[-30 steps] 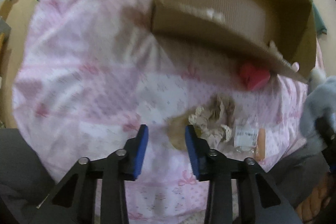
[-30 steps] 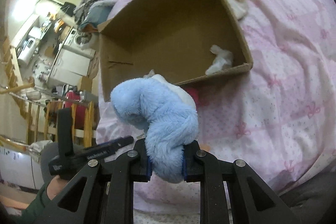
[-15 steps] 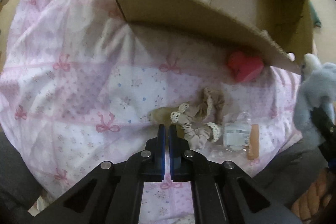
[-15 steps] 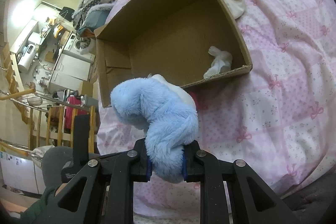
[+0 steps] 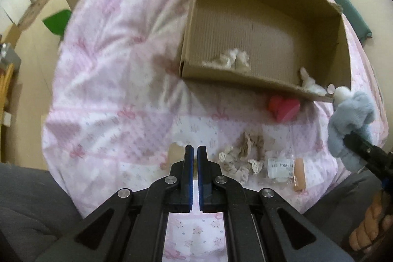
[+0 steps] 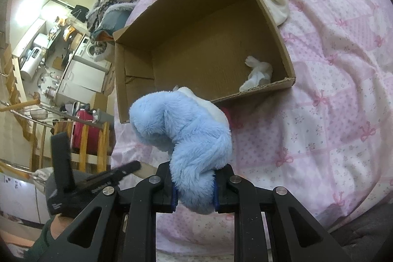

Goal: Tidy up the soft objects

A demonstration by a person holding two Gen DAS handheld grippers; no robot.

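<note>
A pink bow-print quilt covered the bed; kitchen clutter lay beyond; the fluffy blue plush toy hung pinched in the right gripper, just before the open cardboard box holding white scraps; the left gripper, jaws pressed together on nothing, hovered beside lace-trimmed cloth and a red heart.

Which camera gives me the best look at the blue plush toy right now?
The right wrist view: the blue plush toy fills its centre, pinched in the right claw, in front of the cardboard box. The left wrist view shows only a small, distorted part of it at the right edge.
</note>
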